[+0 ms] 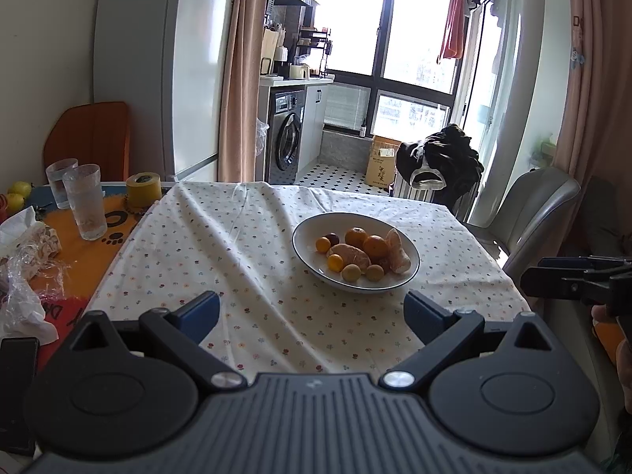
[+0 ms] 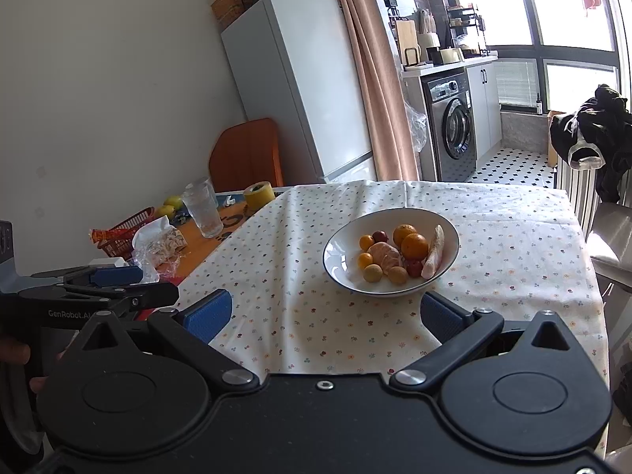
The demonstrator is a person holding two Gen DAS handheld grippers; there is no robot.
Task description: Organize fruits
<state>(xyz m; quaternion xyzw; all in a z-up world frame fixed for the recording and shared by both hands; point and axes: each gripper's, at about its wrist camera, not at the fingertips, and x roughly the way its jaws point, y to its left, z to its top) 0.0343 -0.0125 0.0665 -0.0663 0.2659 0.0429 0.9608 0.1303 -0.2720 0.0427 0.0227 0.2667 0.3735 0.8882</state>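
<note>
Both tongs hung low over the near edge of the bench, level and pointing forward, the left tongs and right tongs each spread wide with nothing between them. Bare flowered cloth lay ahead of them. The white bowl of fruits sat just beyond, toward the bench's middle, clear of its edges.
</note>
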